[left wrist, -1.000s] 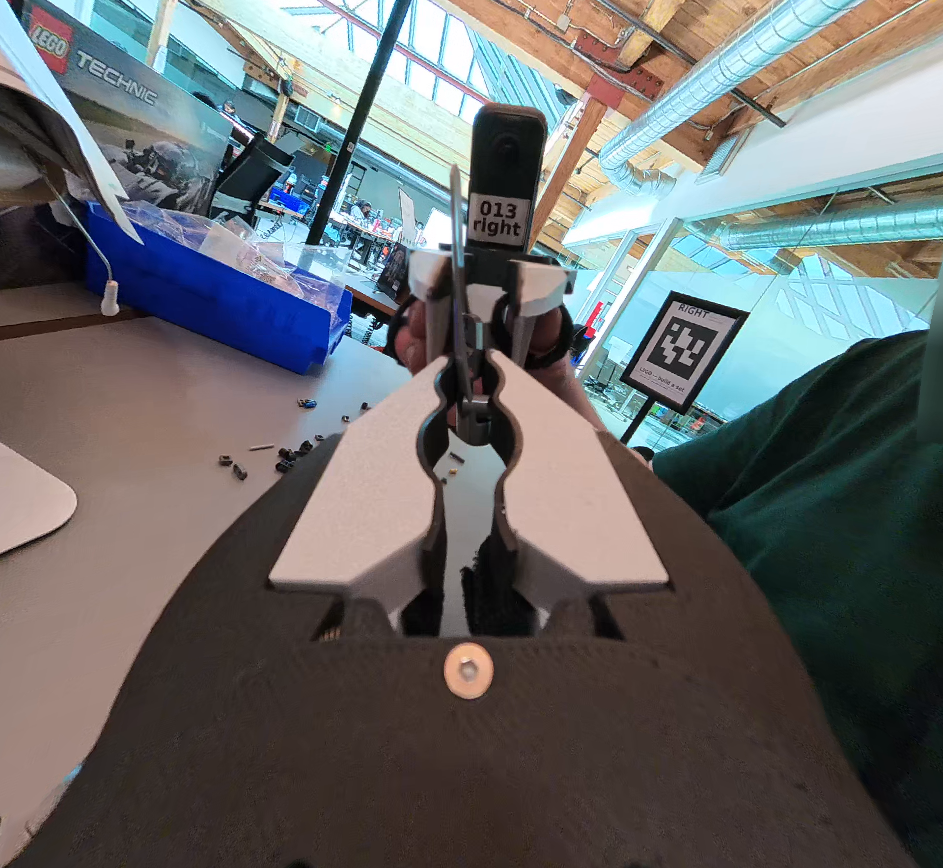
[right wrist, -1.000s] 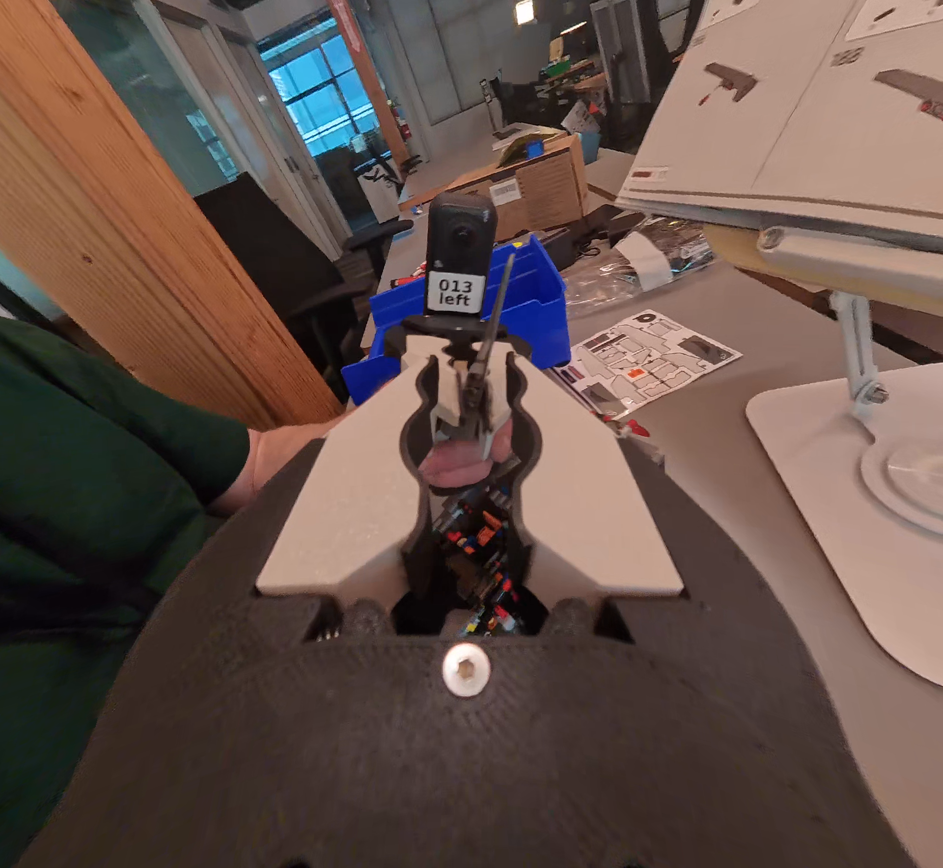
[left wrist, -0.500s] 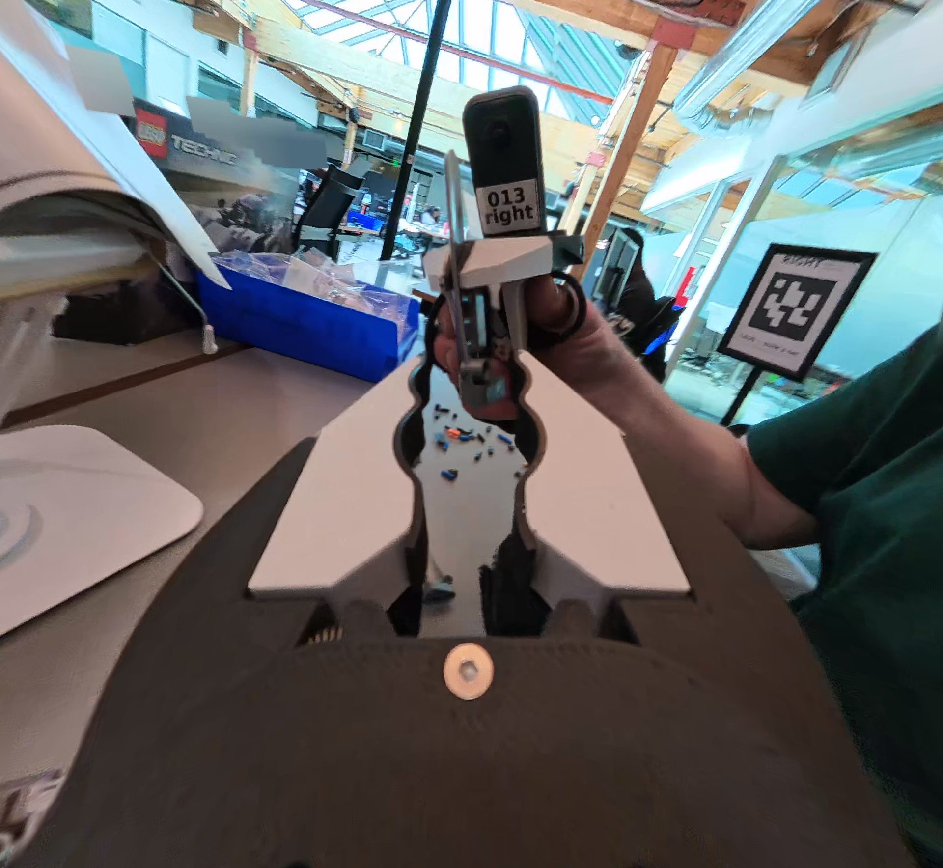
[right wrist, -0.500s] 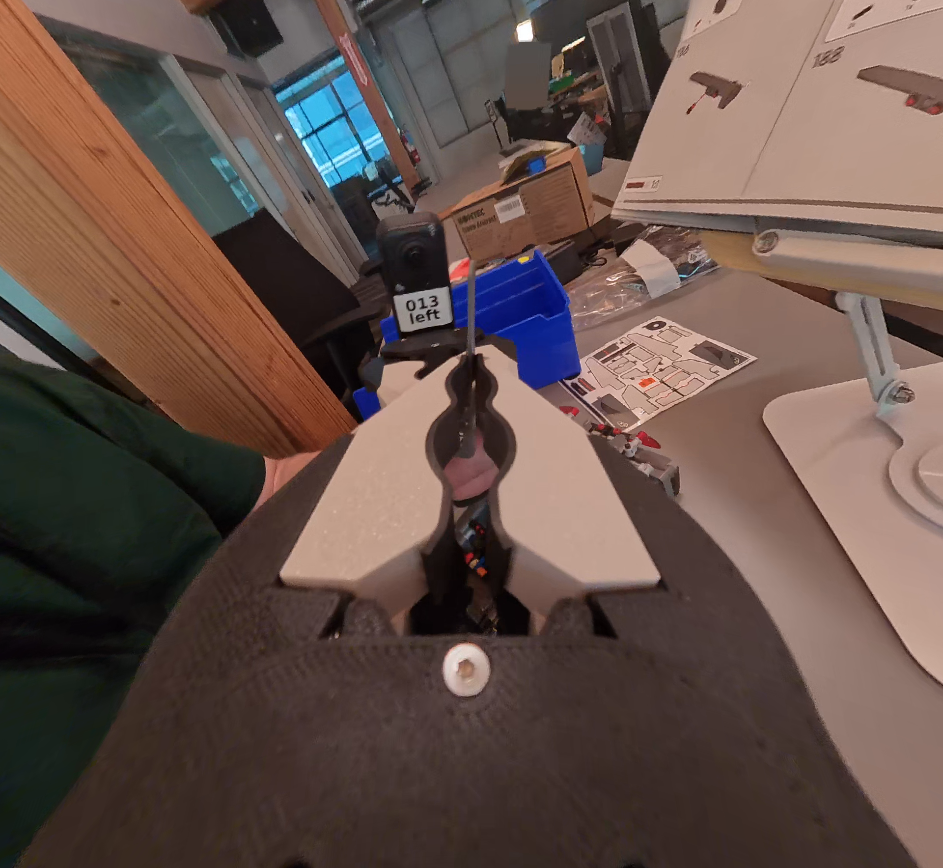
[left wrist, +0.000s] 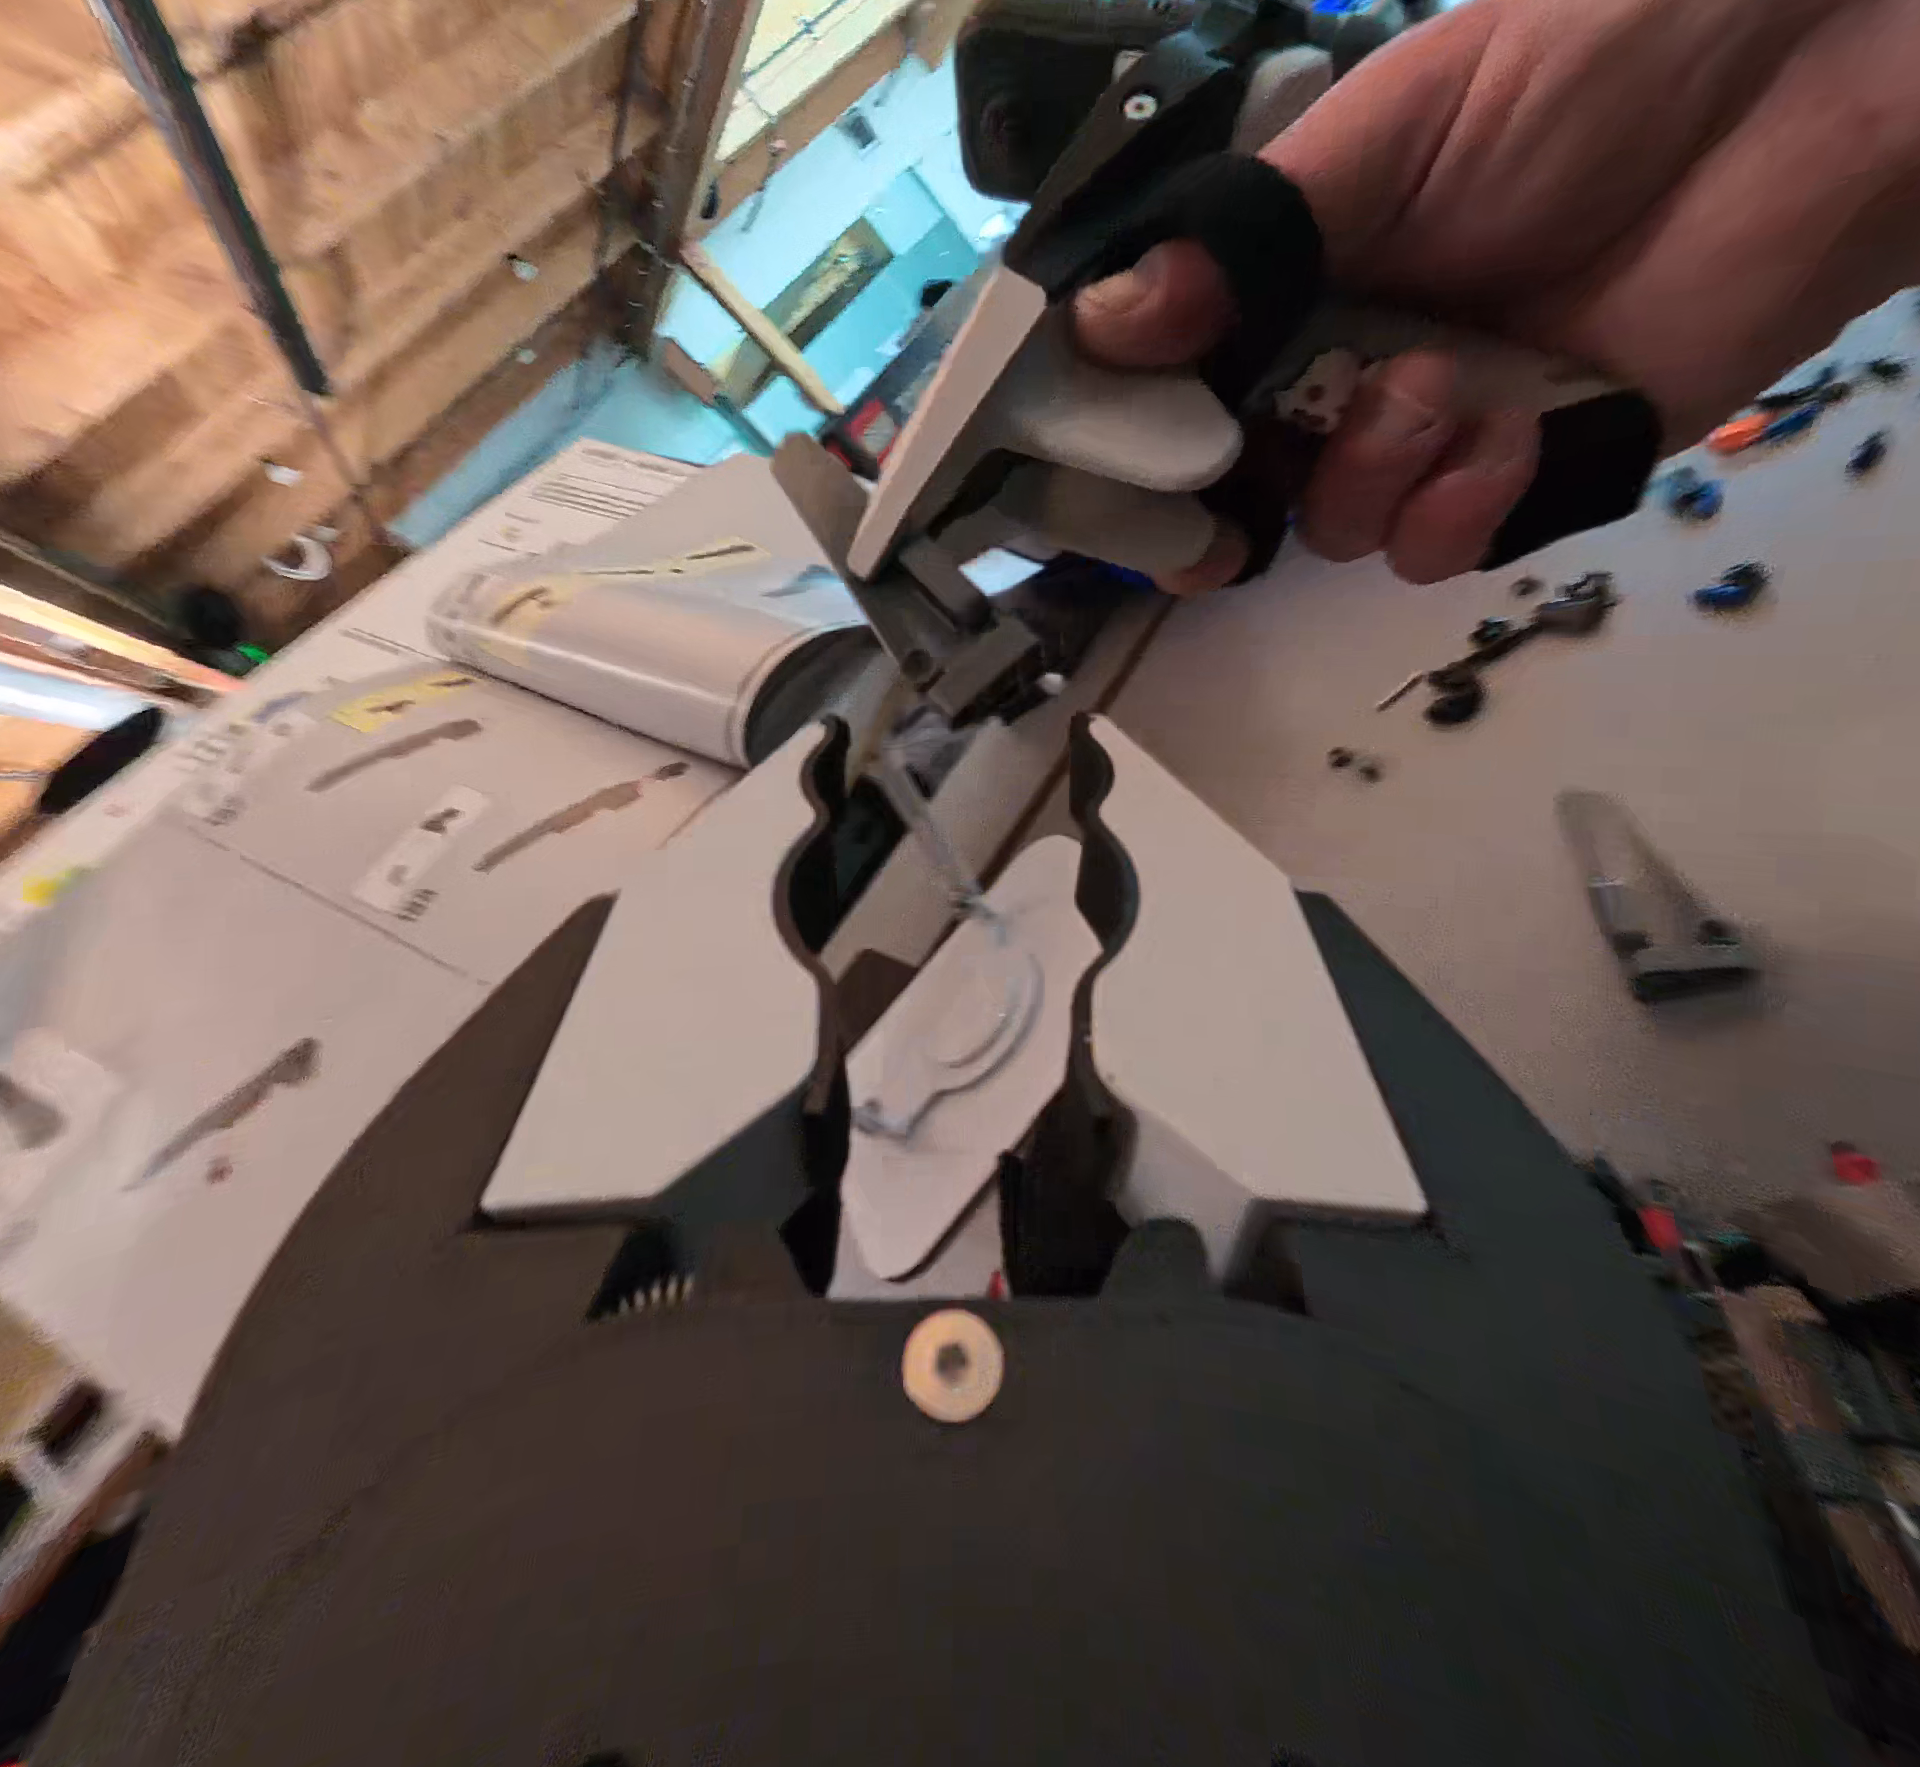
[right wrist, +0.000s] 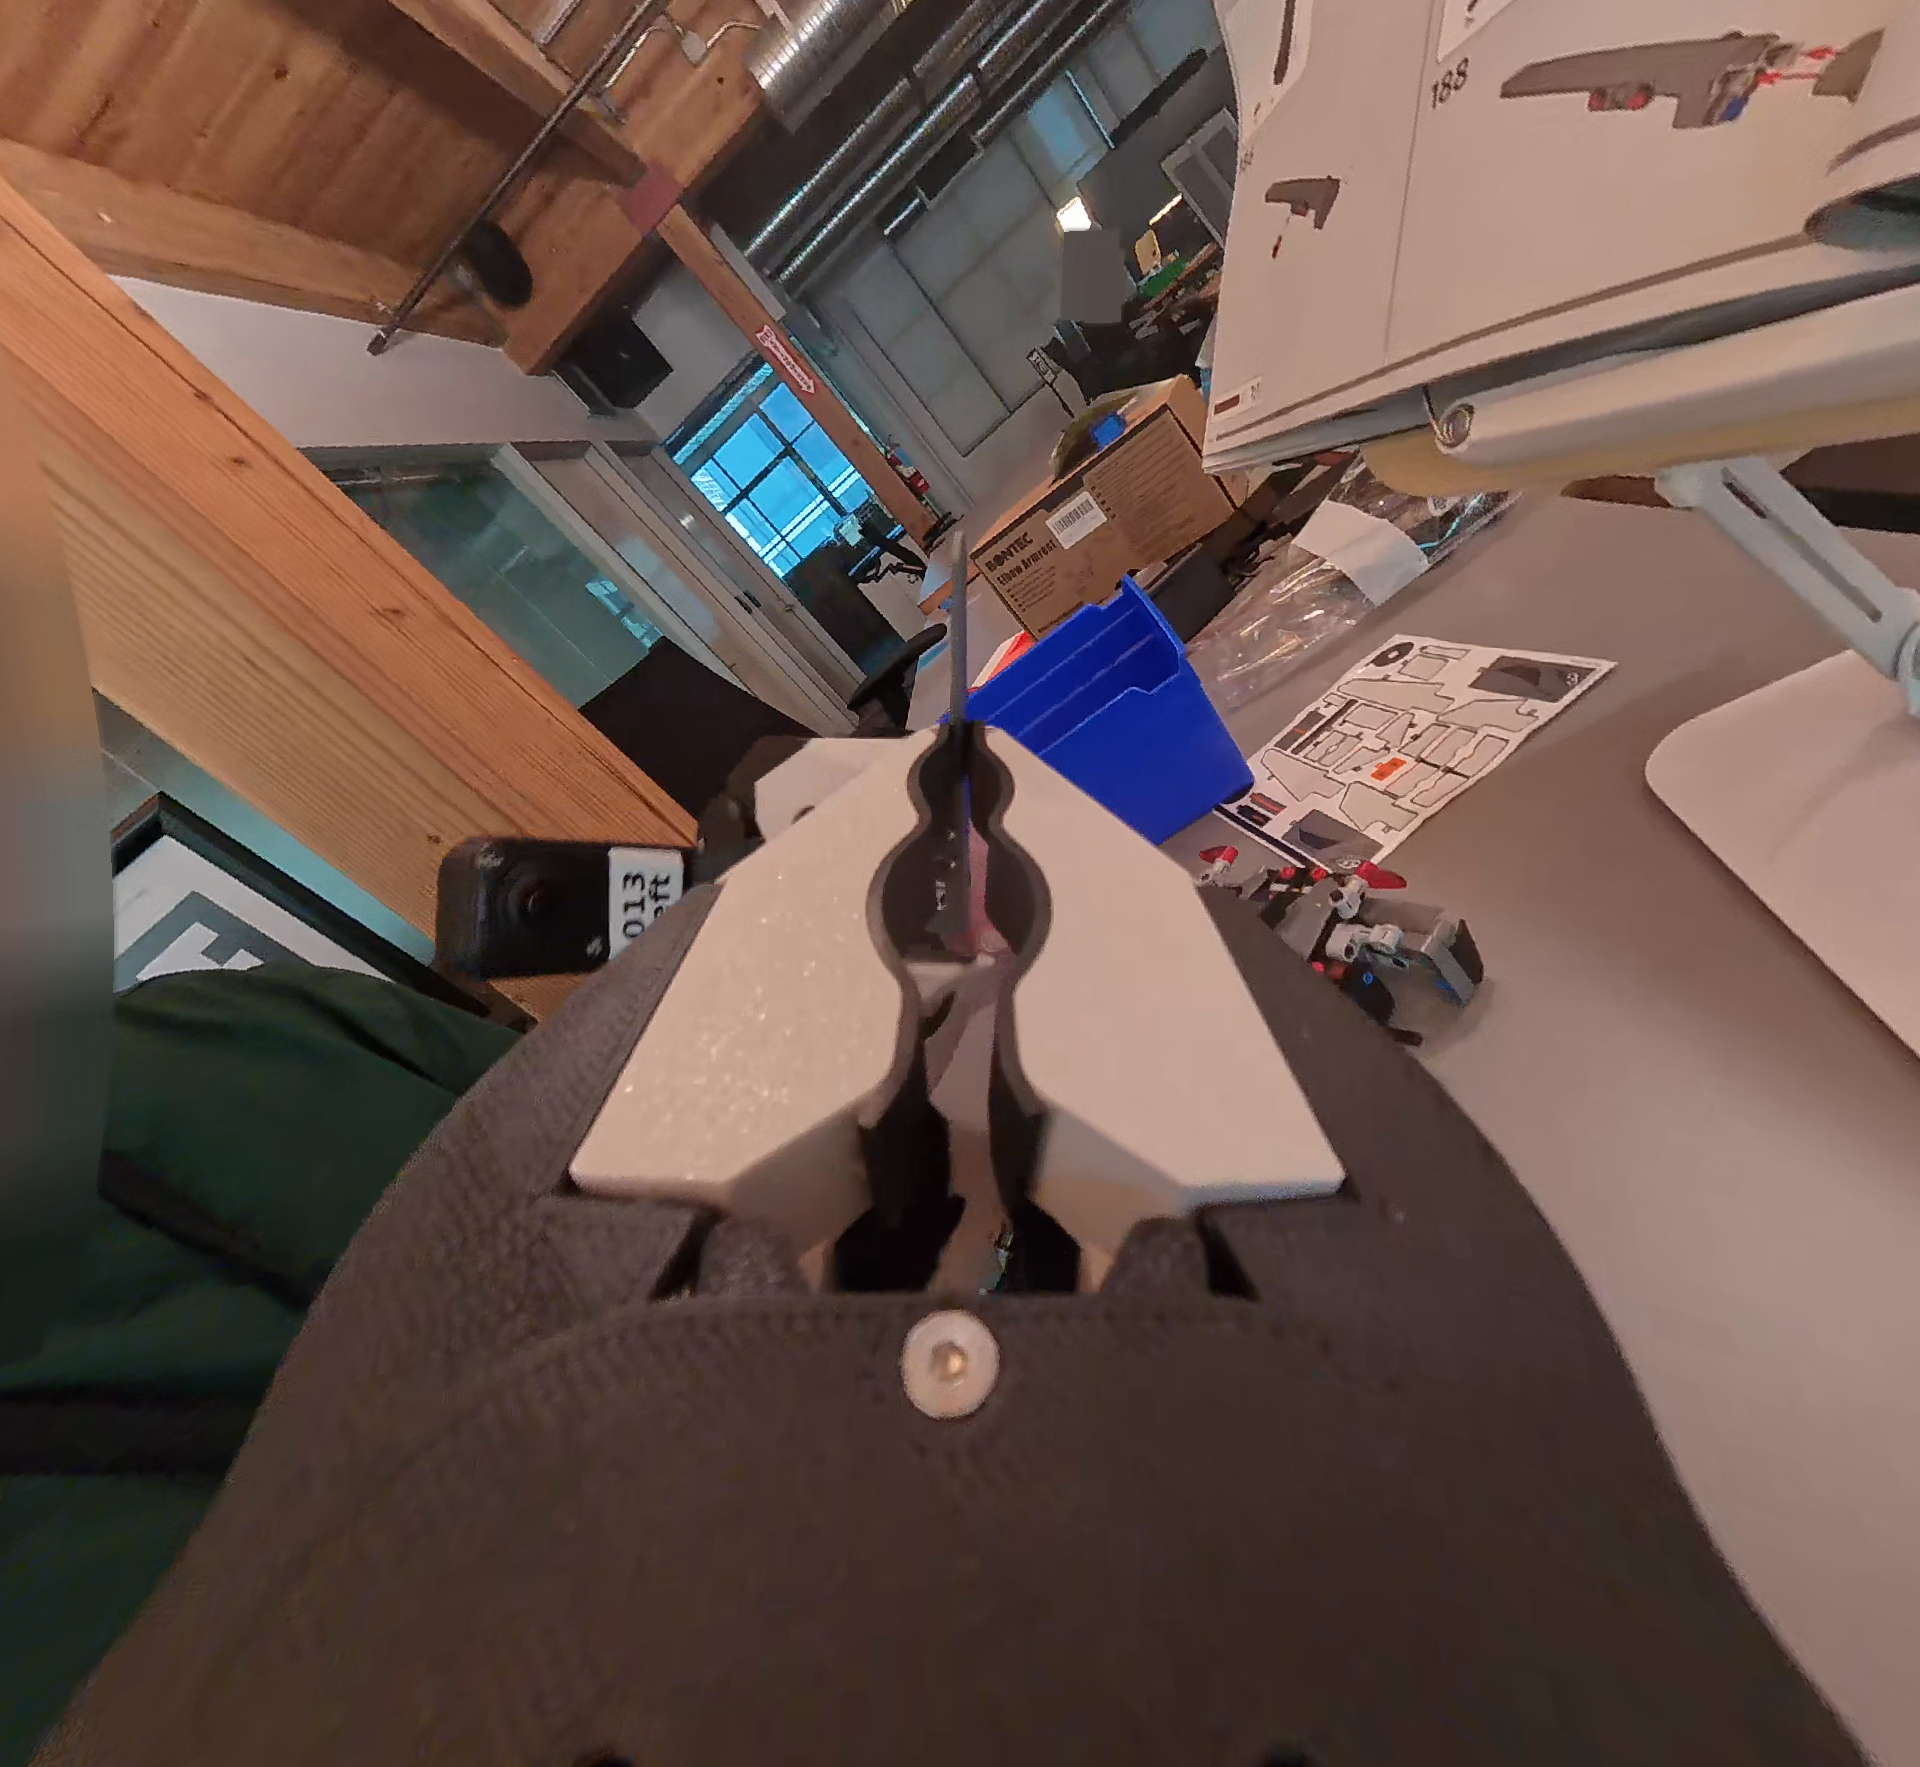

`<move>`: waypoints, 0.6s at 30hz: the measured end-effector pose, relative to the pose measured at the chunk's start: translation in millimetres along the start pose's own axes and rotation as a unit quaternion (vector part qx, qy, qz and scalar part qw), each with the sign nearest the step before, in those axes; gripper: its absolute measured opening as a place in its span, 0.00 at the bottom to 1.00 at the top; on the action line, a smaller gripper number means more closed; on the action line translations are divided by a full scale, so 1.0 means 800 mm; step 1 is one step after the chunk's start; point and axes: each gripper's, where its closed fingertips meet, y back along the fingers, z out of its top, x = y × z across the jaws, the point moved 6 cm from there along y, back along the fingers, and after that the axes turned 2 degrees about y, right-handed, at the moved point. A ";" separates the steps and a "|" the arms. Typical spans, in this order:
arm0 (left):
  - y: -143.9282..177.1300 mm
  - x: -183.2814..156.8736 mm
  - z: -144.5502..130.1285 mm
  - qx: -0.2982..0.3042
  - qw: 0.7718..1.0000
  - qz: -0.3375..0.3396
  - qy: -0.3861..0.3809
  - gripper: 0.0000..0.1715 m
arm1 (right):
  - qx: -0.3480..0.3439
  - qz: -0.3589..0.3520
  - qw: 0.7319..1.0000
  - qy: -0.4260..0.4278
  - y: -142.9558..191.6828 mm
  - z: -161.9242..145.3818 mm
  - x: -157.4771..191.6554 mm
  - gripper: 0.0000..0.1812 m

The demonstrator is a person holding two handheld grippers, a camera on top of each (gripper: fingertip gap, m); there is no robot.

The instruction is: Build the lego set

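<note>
My right gripper [right wrist: 961, 743] is shut on a thin dark-grey Lego piece [right wrist: 958, 637], seen edge-on and sticking up past the fingertips. In the left wrist view a hand holds that right gripper [left wrist: 914, 564] at upper right, with the grey piece [left wrist: 961, 663] at its tips just beyond my left fingers. My left gripper [left wrist: 951, 741] is open and empty, rolled sideways over the table. A partly built grey, red and blue Lego assembly [right wrist: 1361, 938] lies on the table right of my right gripper.
The open instruction booklet [right wrist: 1558, 107] rests on a white stand [right wrist: 1818, 834] at the right. A blue bin [right wrist: 1101, 730] and a sticker sheet [right wrist: 1423, 741] lie behind. Loose small pieces [left wrist: 1507, 637] and a grey Lego beam [left wrist: 1652, 896] lie on the table. The tips of both grippers are at nearly the same place. The grey Lego beam [left wrist: 1652, 896] is about 20 cm from my left fingertips.
The right gripper closed on the grey piece that the left gripper held. The left gripper opened, let go and swung round towards the booklet. The right gripper tilted.
</note>
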 end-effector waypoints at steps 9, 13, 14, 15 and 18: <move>-0.010 -0.022 0.002 0.032 0.993 0.014 -0.115 0.13 | 0.028 -0.017 0.999 -0.024 -0.007 -0.015 -0.009 0.00; -0.009 -0.024 0.004 0.036 0.994 0.005 -0.103 0.07 | 0.026 -0.015 0.999 -0.023 -0.010 -0.013 -0.008 0.00; -0.009 -0.024 0.005 0.035 0.995 0.004 -0.092 0.07 | 0.028 -0.015 0.999 -0.018 -0.012 -0.013 -0.006 0.00; -0.008 -0.023 0.006 0.029 0.997 0.000 -0.076 0.07 | 0.029 -0.016 0.999 -0.013 -0.015 -0.012 -0.004 0.00; -0.005 -0.016 0.008 0.011 1.000 -0.019 -0.006 0.05 | 0.033 -0.011 0.999 0.015 -0.024 -0.009 0.006 0.02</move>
